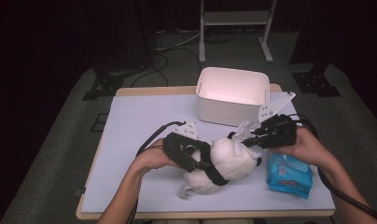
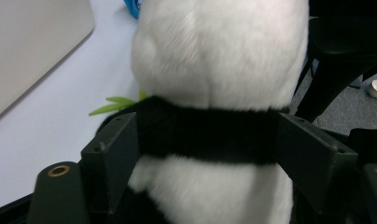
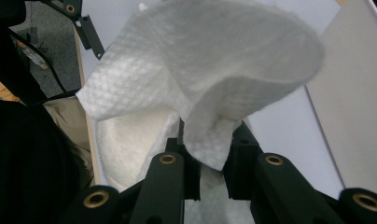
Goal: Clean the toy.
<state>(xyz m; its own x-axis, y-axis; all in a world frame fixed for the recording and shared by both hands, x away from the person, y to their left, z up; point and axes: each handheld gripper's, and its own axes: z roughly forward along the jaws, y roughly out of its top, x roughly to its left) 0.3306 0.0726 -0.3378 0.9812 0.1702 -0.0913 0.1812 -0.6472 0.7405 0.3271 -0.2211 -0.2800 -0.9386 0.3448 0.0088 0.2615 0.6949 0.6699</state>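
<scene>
I see the plush panda lying on the mat's near half, open mat to its left, wipes pack just right, white bin behind. My left gripper straddles its black band, jaws wide. My right gripper pinches a white wipe above its head.

Plush panda lies mid-table; wipes pack to its right; bin behind both.
</scene>
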